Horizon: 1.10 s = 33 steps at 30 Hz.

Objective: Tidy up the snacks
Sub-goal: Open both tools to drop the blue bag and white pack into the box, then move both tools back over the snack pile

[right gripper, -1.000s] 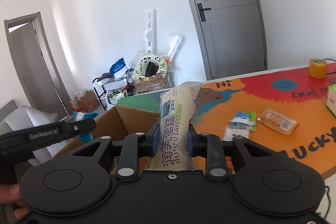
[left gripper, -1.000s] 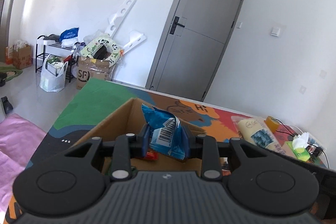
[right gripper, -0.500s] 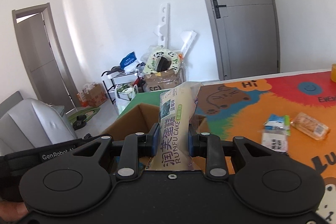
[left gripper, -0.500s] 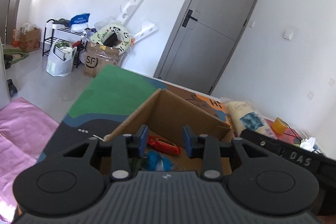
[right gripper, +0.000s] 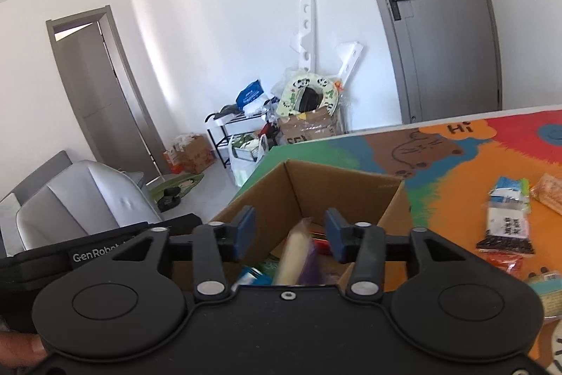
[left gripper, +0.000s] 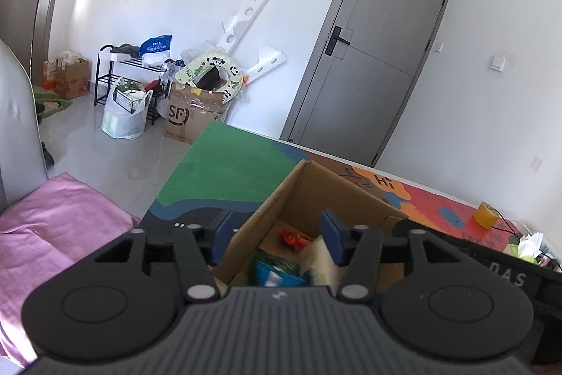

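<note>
Right gripper [right gripper: 285, 236] jaws spread above the cardboard box [right gripper: 337, 185], a blurred cake packet [right gripper: 293, 252] between them.

"SF" on floor box [left gripper: 182, 122]; "Hi" on mat [left gripper: 383, 181]; "GenRobot", apparently, on left gripper [right gripper: 95, 257].

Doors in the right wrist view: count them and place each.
2. The closed grey door stands on the right, with a black handle; the second door is at far left, seemingly ajar. Others may lie outside the view.
</note>
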Available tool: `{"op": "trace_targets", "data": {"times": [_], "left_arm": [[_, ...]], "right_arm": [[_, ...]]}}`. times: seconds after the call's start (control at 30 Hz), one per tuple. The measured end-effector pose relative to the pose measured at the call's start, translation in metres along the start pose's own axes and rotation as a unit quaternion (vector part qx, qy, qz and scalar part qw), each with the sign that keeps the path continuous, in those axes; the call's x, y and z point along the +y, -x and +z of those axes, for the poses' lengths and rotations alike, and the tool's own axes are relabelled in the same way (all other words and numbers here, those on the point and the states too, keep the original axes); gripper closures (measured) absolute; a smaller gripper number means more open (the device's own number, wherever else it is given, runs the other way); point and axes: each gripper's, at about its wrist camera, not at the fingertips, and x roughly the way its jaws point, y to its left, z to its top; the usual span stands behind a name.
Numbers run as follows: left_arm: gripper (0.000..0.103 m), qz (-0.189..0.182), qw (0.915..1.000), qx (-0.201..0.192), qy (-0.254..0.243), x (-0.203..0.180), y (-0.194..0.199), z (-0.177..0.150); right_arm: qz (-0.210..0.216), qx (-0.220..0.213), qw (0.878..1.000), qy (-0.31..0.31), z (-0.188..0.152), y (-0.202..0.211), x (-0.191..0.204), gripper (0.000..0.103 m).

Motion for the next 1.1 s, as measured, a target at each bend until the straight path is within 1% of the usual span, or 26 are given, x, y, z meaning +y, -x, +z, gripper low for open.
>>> {"op": "trace_targets", "data": {"times": [0.17,0.23,0.27,0.33,0.43,0.5,0.57,0.7,0.8,0.87,0.93,1.1], "left_arm": [[0.039,-0.004,0.9999,0.007,-0.009,-0.011,0.000,-0.004],[0.030,-0.004,0.9999,0.009,-0.014,-0.017,0.001,-0.006],[0.029,-0.003,0.9998,0.008,-0.017,-0.021,0.002,-0.008],[0.025,0.000,0.9997,0.007,-0.022,-0.027,0.003,-0.011],[0.023,0.003,0.9996,0.010,-0.027,-0.035,0.004,-0.014],[0.022,0.001,0.9994,0.012,-0.032,-0.040,0.005,-0.016],[0.020,-0.001,0.9993,0.013,-0.035,-0.046,0.005,-0.018],[0.018,-0.005,0.9988,0.011,-0.048,-0.058,0.009,-0.024],[0.015,-0.006,0.9984,0.005,-0.056,-0.067,0.011,-0.027],[0.013,-0.007,0.9981,0.004,-0.061,-0.074,0.011,-0.031],[0.013,-0.009,0.9978,0.006,-0.065,-0.082,0.012,-0.034],[0.012,-0.020,0.9970,0.007,-0.075,-0.099,0.014,-0.040]], "right_arm": [[-0.016,-0.003,1.000,-0.014,0.000,0.014,-0.014,0.052],[-0.026,-0.005,0.999,-0.018,-0.002,0.021,-0.021,0.048],[-0.030,-0.005,0.999,-0.022,-0.003,0.025,-0.025,0.045],[-0.040,-0.003,0.999,-0.032,-0.005,0.029,-0.033,0.044],[-0.052,0.004,0.998,-0.048,-0.009,0.036,-0.045,0.043],[-0.059,0.004,0.997,-0.055,-0.011,0.041,-0.053,0.036],[-0.067,-0.001,0.996,-0.057,-0.013,0.047,-0.059,0.027],[-0.076,-0.004,0.995,-0.067,-0.016,0.058,-0.071,0.021],[-0.081,-0.008,0.994,-0.072,-0.017,0.066,-0.079,0.012],[-0.084,-0.012,0.994,-0.075,-0.017,0.071,-0.083,0.003],[-0.085,-0.019,0.994,-0.072,-0.018,0.077,-0.087,0.000],[-0.091,-0.024,0.993,-0.077,-0.020,0.089,-0.102,0.000]]}}
